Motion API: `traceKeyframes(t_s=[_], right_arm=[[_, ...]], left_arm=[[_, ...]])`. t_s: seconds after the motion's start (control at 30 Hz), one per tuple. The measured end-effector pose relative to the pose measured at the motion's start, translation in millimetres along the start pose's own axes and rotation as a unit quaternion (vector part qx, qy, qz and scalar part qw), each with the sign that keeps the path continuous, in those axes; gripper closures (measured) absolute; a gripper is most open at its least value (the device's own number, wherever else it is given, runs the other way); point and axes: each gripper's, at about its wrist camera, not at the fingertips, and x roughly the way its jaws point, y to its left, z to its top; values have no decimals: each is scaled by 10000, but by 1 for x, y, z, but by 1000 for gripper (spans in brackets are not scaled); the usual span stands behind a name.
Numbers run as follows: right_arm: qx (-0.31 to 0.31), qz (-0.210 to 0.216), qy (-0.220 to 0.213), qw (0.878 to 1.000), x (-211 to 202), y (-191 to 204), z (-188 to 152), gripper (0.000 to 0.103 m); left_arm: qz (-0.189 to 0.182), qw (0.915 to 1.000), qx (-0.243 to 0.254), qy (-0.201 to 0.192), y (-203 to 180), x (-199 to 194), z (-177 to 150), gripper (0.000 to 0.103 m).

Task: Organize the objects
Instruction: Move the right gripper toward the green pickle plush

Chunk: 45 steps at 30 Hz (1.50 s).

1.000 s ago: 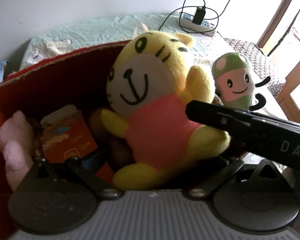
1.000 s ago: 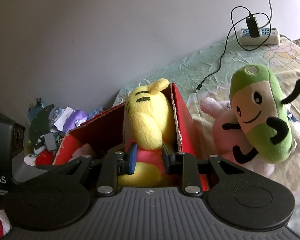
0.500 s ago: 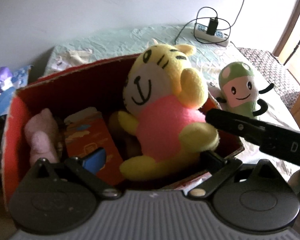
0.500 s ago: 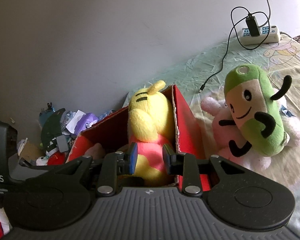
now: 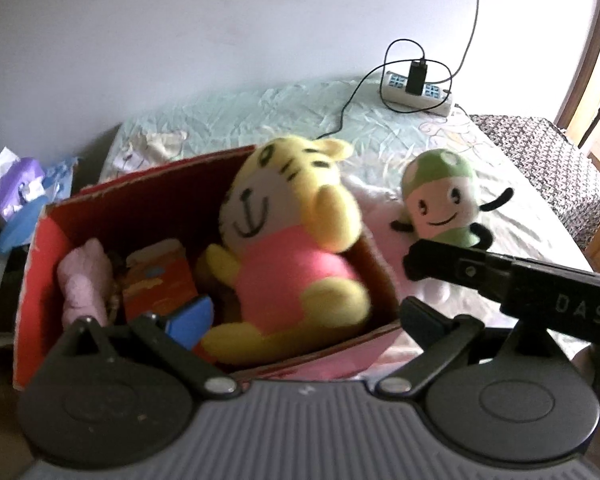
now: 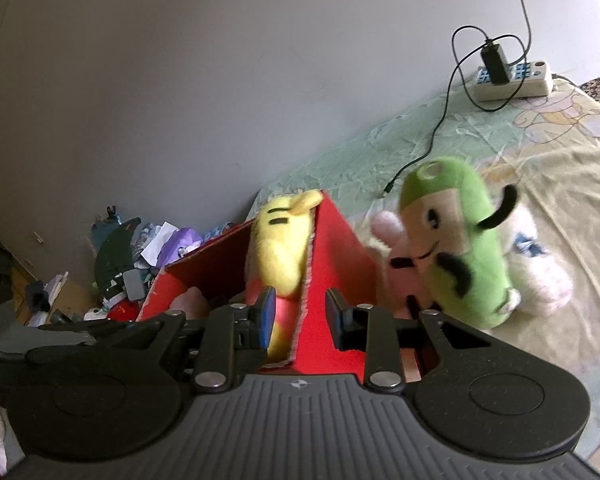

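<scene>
Right wrist view: yellow toy boxed, green one waiting

Right wrist view shows the right gripper [image 6: 298, 316] with a narrow gap between its jaws; nothing is pinched there, and the corner wall of the red cardboard box [image 6: 332, 256] only shows through the gap behind them. In the left wrist view the left gripper [image 5: 304, 316] stands wide apart and empty, its blue-padded finger hanging over the box interior and the other outside the box's right wall.

Just beyond the fingers, the yellow tiger plush [image 5: 288, 248] in its pink shirt lies inside the box, leaning against the right wall with its head above the rim. A pink soft toy [image 5: 84, 276] and an orange carton [image 5: 158, 280] sit in the box's left half.

Outside the box, on the bed near its right side, the green bean plush [image 6: 456, 248] stands propped against a pale pink plush [image 6: 540, 276]. At the bed's far edge by the wall lies a power strip [image 6: 512, 78] with a charger and cable.

Judging by its look, the green plush is light, soft and squashy, with no risk of breakage. Its thin black arms would likely slip or stretch, so the rounded middle of the body seems the surest place to pinch, with the jaws opened wider first.
</scene>
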Motion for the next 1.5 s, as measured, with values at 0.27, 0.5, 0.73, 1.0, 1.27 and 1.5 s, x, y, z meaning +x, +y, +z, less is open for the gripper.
traceKeyframes(t_s=[0.27, 0.5, 0.73, 1.0, 1.27, 1.5], right_arm=[[86, -66, 10, 9999, -21, -36, 12, 72], [185, -159, 31, 9997, -37, -69, 20, 72], [325, -166, 136, 9992, -47, -98, 25, 72], [368, -131, 312, 9987, -49, -121, 28, 72], [453, -11, 368, 9983, -47, -131, 37, 71], [456, 167, 494, 9976, -30, -130, 44, 60]], left_arm=[[-13, 9999, 75, -83, -46, -2, 7, 3], [-175, 9997, 165, -26, -88, 10, 13, 4], [-262, 9993, 197, 168, -119, 32, 14, 5], [-199, 9991, 65, 377, -141, 51, 15, 6], [-90, 9987, 170, 482, -157, 66, 19, 6], [-40, 9987, 85, 506, -156, 78, 24, 6]])
